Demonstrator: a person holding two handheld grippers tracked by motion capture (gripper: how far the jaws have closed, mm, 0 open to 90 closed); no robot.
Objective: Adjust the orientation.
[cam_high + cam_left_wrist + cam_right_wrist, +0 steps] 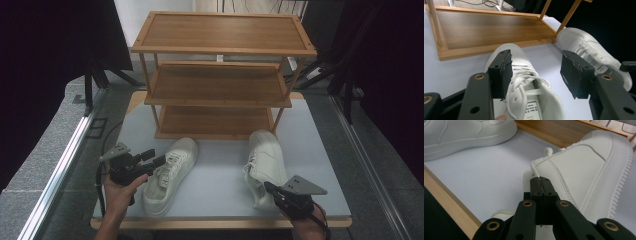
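Two shoes lie on the counter (220, 170) before the rack (220, 75): left shoe (170, 175) and right shoe (264, 162), well apart.

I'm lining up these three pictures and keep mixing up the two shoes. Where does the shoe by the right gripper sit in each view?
High view: the right shoe lies lower right, before the rack.
Left gripper view: upper right, beyond the right-hand jaw.
Right gripper view: centre right, tipped on its side, behind the closed jaws.
Shared landmark: the wooden rack, its bottom shelf behind both shoes.
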